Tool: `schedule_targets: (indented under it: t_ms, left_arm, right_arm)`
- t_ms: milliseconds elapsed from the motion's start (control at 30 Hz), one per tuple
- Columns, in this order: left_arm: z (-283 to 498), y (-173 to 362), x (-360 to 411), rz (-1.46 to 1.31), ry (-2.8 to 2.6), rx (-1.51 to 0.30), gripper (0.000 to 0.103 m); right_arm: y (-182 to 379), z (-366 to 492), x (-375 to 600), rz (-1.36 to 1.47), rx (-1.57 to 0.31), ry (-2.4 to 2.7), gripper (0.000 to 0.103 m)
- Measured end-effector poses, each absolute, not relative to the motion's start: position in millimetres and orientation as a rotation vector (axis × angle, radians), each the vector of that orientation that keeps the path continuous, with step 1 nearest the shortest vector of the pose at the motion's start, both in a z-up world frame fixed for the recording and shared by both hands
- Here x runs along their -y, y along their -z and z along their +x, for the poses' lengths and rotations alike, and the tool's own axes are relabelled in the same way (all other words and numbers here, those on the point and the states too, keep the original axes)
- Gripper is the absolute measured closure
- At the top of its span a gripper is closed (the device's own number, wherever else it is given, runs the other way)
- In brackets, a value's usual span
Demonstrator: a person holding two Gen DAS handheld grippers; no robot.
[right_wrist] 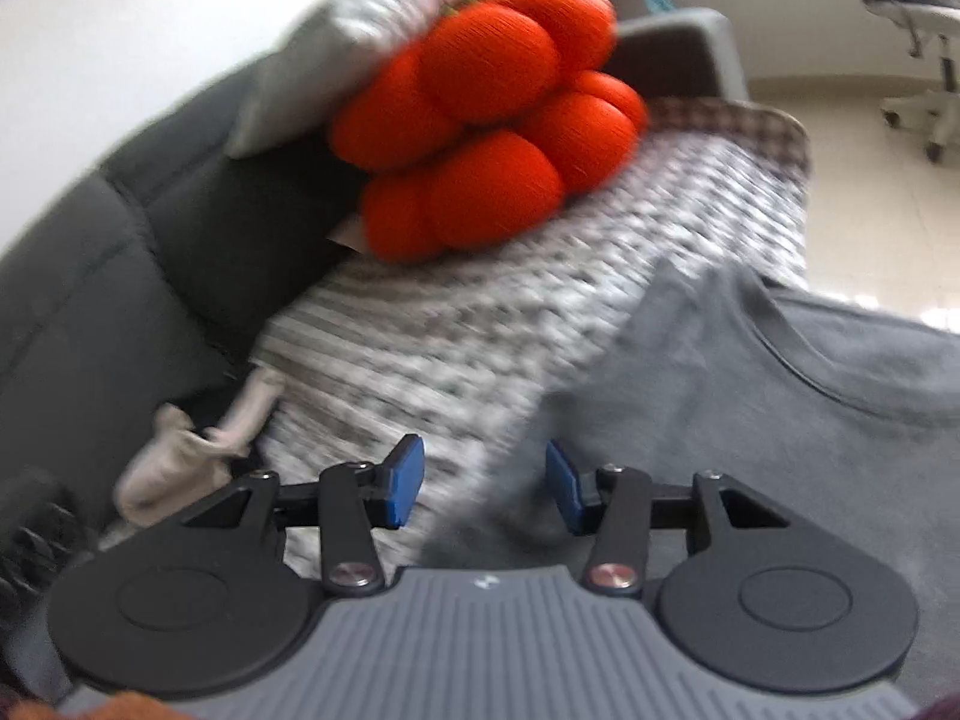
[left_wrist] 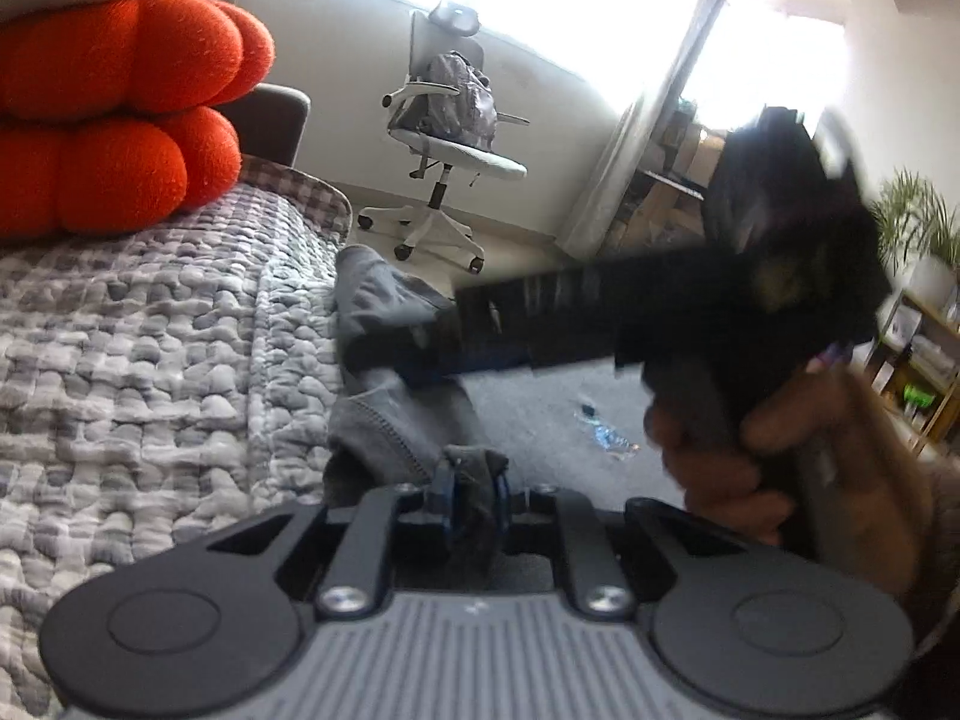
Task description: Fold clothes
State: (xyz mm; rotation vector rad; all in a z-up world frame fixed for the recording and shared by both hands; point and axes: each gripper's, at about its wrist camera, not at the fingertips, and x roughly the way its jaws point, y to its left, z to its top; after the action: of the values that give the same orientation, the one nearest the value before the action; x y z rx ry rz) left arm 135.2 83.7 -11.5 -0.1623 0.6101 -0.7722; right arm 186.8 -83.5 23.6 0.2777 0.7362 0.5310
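Tongs (left_wrist: 474, 501) pinch soft grey T-shirt (left_wrist: 384, 420).

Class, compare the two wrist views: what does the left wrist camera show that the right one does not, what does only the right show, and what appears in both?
Only the left view: the left gripper, jaws shut on a fold of the grey shirt; the right gripper's body, seen from outside, with the hand holding it; a plant.

Only the right view: the right gripper with open jaws above the shirt's edge; the shirt's neckline; a pale cloth.

Both: the shirt, the orange cushion, the checked blanket, an office chair.
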Motion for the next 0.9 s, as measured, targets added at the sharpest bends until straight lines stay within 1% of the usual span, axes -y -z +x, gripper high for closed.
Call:
schedule_targets:
  t_ms: [33,67,133,200,300,333,367,433,567,767,800,833,867,900]
  left_arm:
    - [136,10,-85,-0.178,0.778,-0.615,0.083]
    - [136,9,-87,-0.194,0.781,-0.618,0.081]
    - [136,5,-92,-0.223,0.784,-0.616,0.070]
    - [138,0,-100,-0.259,0.774,-0.607,0.064]
    - [143,-2,-113,-0.328,0.739,-0.594,0.060]
    - [147,0,-117,-0.352,0.719,-0.601,0.060]
    - [153,3,-120,-0.372,0.693,-0.618,0.060]
    - [162,13,-122,-0.405,0.657,-0.669,0.060]
    - [181,36,-122,-0.568,0.675,-0.793,0.061]
    - [204,53,-116,-0.777,0.694,-0.855,0.062]
    - [205,55,-117,-0.808,0.687,-0.857,0.064]
    - [207,57,-117,-0.840,0.680,-0.859,0.071]
    - [207,57,-119,-0.859,0.666,-0.855,0.076]
    - [206,56,-120,-0.869,0.646,-0.846,0.084]
  right_arm:
    - [-20,187,87,0.267,-0.745,-0.519,0.061]
    - [-15,187,91,0.257,-0.753,-0.508,0.062]
    - [-10,186,101,0.280,-0.757,-0.521,0.062]
    - [-6,186,109,0.310,-0.763,-0.538,0.064]
    - [-3,185,114,0.312,-0.768,-0.559,0.067]
    - [-2,185,115,0.305,-0.769,-0.564,0.071]
    - [-2,185,116,0.302,-0.772,-0.569,0.072]
    - [-2,186,119,0.306,-0.780,-0.581,0.072]
    - [-2,186,124,0.301,-0.779,-0.627,0.072]
    - [2,189,134,0.369,-0.787,-0.655,0.071]
    - [2,190,136,0.382,-0.788,-0.660,0.070]
    - [2,190,137,0.397,-0.788,-0.663,0.068]
    - [3,190,139,0.412,-0.787,-0.666,0.068]
    - [3,191,140,0.428,-0.787,-0.670,0.068]
